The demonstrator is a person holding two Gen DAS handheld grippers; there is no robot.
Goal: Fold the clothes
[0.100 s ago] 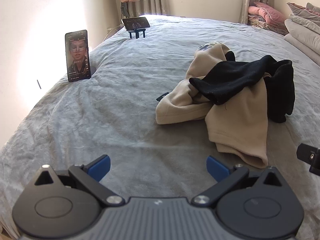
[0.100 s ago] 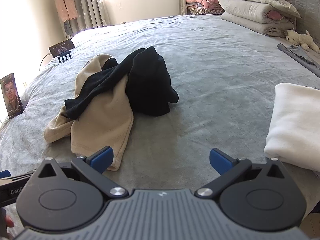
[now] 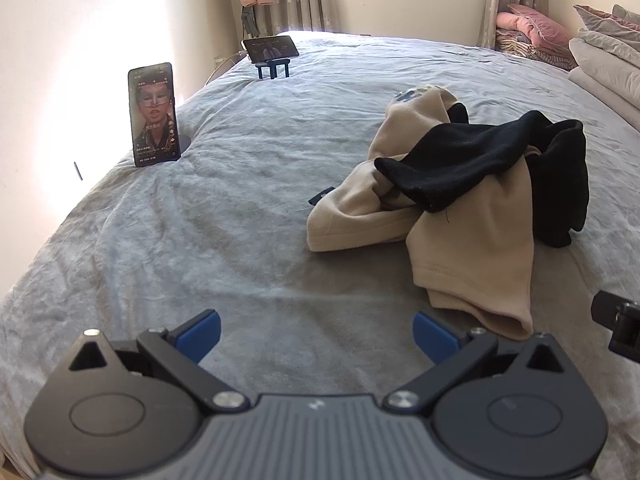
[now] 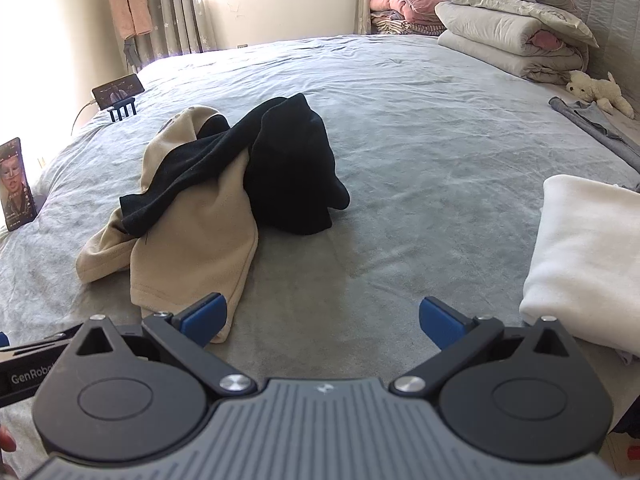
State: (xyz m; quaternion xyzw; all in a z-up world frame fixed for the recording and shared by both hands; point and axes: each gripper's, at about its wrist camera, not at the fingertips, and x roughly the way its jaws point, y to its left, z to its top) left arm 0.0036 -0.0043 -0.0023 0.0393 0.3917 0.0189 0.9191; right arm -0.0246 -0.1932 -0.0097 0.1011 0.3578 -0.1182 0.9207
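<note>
A crumpled beige garment (image 3: 476, 240) (image 4: 192, 248) lies on the grey bed cover (image 3: 240, 200) with a black garment (image 3: 492, 160) (image 4: 288, 168) draped over it. My left gripper (image 3: 316, 332) hovers open over bare cover, short of the pile and to its left. My right gripper (image 4: 322, 318) is open too, with its left blue pad beside the beige hem. Nothing is between either pair of fingers. A folded white garment (image 4: 584, 256) rests at the right in the right wrist view.
Two phones stand on the bed's left side, one upright (image 3: 153, 114) and one on a small stand (image 3: 271, 49). Folded quilts and pillows (image 4: 512, 40) are stacked at the headboard beside a plush toy (image 4: 596, 90). A grey cloth (image 4: 592, 124) lies nearby.
</note>
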